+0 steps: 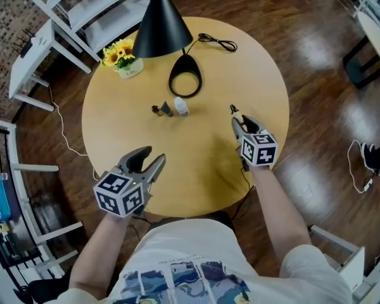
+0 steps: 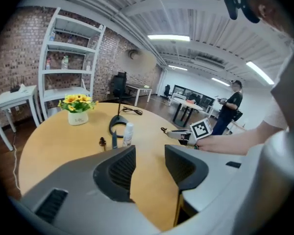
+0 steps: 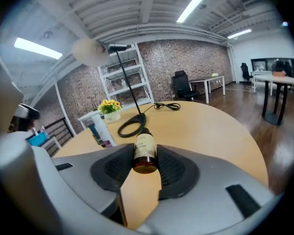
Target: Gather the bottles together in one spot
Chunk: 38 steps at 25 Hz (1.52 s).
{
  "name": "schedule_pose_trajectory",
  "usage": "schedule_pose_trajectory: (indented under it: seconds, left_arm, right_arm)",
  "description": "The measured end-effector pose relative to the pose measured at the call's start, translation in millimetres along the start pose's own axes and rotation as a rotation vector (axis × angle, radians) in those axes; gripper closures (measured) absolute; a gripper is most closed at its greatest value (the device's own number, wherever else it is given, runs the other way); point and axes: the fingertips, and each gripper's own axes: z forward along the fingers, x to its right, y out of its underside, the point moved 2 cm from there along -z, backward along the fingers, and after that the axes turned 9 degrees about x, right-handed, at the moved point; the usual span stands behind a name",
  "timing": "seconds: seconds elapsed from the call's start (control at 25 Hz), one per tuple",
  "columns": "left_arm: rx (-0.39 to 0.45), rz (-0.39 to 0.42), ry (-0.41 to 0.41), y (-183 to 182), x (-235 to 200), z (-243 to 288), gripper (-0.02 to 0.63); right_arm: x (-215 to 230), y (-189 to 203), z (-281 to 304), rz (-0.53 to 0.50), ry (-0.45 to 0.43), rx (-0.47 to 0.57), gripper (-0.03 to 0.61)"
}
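Right gripper (image 1: pixel 236 122) is clenched on the small brown bottle (image 3: pixel 144 151) over the bench's (image 1: pixel 240 62) right side, left gripper (image 2: pixel 149 155) open and empty, so carry it steady and set it gently beside the white bottle (image 1: pixel 180 106) mid-bench.

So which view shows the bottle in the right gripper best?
The right gripper view: the bottle sits close and central, label showing, clamped between the jaws. The head view and left gripper view show only its small dark tip.

Lamp shade (image 1: pixel 163 24) partly beyond the upper edge; brown bottle (image 1: pixel 233 109) mostly behind the right tool (image 1: pixel 236 121).
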Motion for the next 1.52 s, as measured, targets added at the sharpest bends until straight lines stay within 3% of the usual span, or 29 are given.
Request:
schedule_pose_trajectory:
  seconds: [0.16,0.4,0.6,0.68,0.72,0.88,1.12,1.28,1.52]
  left_arm:
    - [-0.039,-0.050,0.221,-12,34,27,0.426]
    - [-0.143,-0.239,0.613,-37,94,52,0.426]
    - [-0.253,-0.317,0.801,-35,121,53,0.426]
    - [-0.271,-0.325,0.844,-34,128,49,0.490]
    - [-0.276,-0.323,0.857,-34,130,48,0.528]
    - [-0.310,-0.272,0.884,-33,136,48,0.537]
    - [-0.326,-0.079,0.870,-35,141,60,0.543]
    - [-0.319,0.081,0.798,-32,133,76,0.545]
    - [-0.282,0.350,0.626,-47,92,122,0.545]
  right_arm:
    - [-64,-18,-72,0.072,-0.134,0.110,0.428]
    - [-150,-51,-147,0.010,-0.292,0.275,0.428]
    - [-189,-56,-164,-0.071,-0.319,0.331,0.428]
    - [-191,-54,-165,-0.086,-0.309,0.335,0.428]
    - [-190,-53,-166,-0.087,-0.303,0.333,0.428]
    - [-190,-45,-167,-0.099,-0.302,0.319,0.428]
    - [-177,-36,-153,-0.113,-0.278,0.275,0.413]
    - [-157,-21,-148,-0.139,-0.230,0.226,0.388]
    - [-129,-10,-157,-0.136,-0.184,0.168,0.360]
